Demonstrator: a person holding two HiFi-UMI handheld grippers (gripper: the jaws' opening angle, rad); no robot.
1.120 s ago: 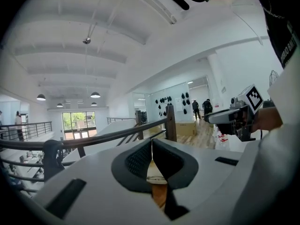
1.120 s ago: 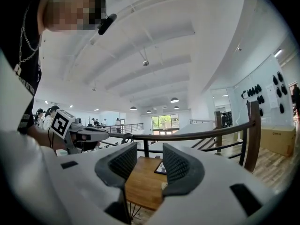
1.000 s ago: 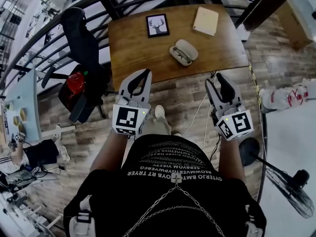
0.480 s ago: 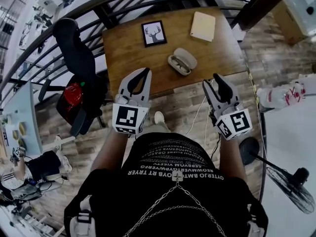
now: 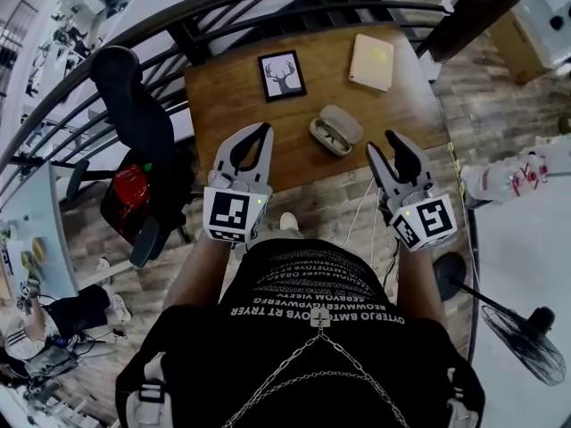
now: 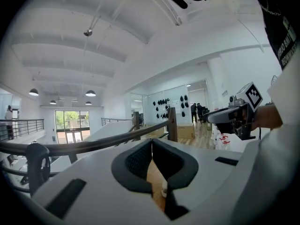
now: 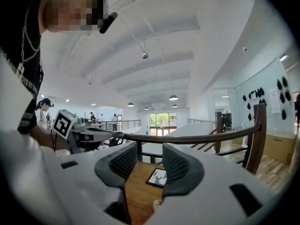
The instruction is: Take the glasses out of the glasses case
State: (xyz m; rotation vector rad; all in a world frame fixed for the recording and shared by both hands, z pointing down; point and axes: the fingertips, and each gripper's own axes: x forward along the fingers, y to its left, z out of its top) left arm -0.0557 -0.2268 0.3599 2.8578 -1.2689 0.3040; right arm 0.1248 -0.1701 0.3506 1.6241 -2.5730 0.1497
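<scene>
A pale grey glasses case [image 5: 335, 130] lies open on the wooden table [image 5: 232, 105], with the glasses resting in its nearer half. My left gripper [image 5: 261, 132] is held over the table's near edge, left of the case and apart from it, jaws shut and empty. In the left gripper view its pads [image 6: 136, 161] meet at the tips, with a sliver of table below. My right gripper [image 5: 385, 145] hovers just off the near edge, right of the case, open and empty. Between its pads [image 7: 124, 163] the right gripper view shows the table and the deer picture [image 7: 158, 177].
A framed deer picture [image 5: 281, 75] and a cream notebook [image 5: 372, 61] lie further back on the table. A dark railing [image 5: 178, 12] runs behind it. A black office chair [image 5: 134, 105] stands at the left. A floor fan [image 5: 522, 333] is at the lower right.
The table and the case have come nearer to both grippers, whose tips now reach the table's near edge. The grippers keep the same pose and jaw state.
</scene>
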